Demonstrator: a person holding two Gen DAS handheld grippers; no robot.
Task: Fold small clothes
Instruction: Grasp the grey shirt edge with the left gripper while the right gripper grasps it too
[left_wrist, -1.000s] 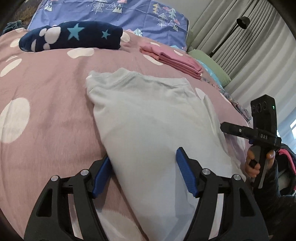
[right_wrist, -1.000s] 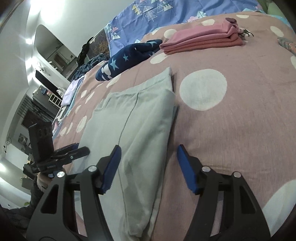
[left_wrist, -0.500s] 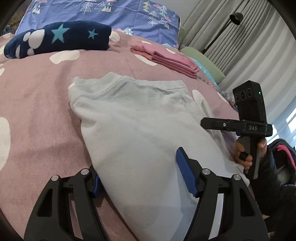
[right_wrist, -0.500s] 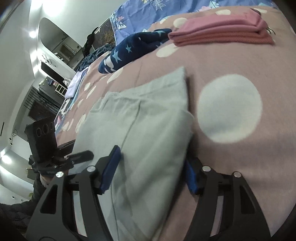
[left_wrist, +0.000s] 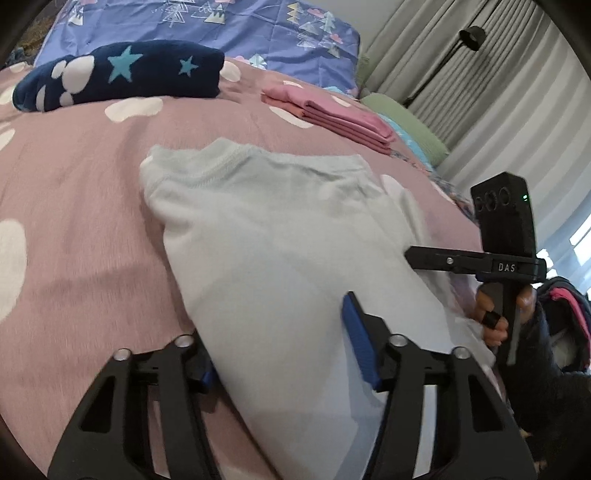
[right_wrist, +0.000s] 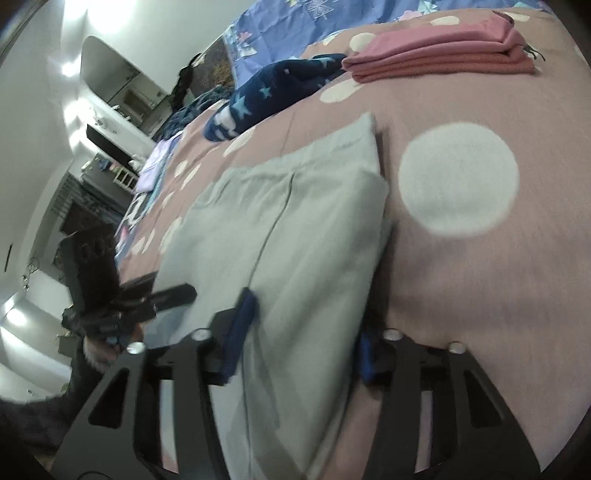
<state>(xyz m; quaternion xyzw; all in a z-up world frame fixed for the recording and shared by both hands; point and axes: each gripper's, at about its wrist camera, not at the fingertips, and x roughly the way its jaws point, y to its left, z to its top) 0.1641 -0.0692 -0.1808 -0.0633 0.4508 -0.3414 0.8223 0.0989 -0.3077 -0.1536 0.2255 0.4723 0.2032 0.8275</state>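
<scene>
A pale grey-green small shirt lies flat on the pink dotted bedspread, sleeves folded in, collar at the far end. It also shows in the right wrist view. My left gripper is open and straddles the shirt's near left edge; its left finger is under the cloth edge. My right gripper is open and straddles the shirt's right edge, right finger tucked beneath the fabric. Each gripper shows in the other's view: the right gripper and the left gripper.
A folded navy star-print garment and a folded pink stack lie farther up the bed. A blue patterned pillow is behind them. Curtains and a lamp stand to the right.
Both grippers have slid forward onto the shirt's side edges; the outer finger of each now sits under the cloth. The jaws stay open.
</scene>
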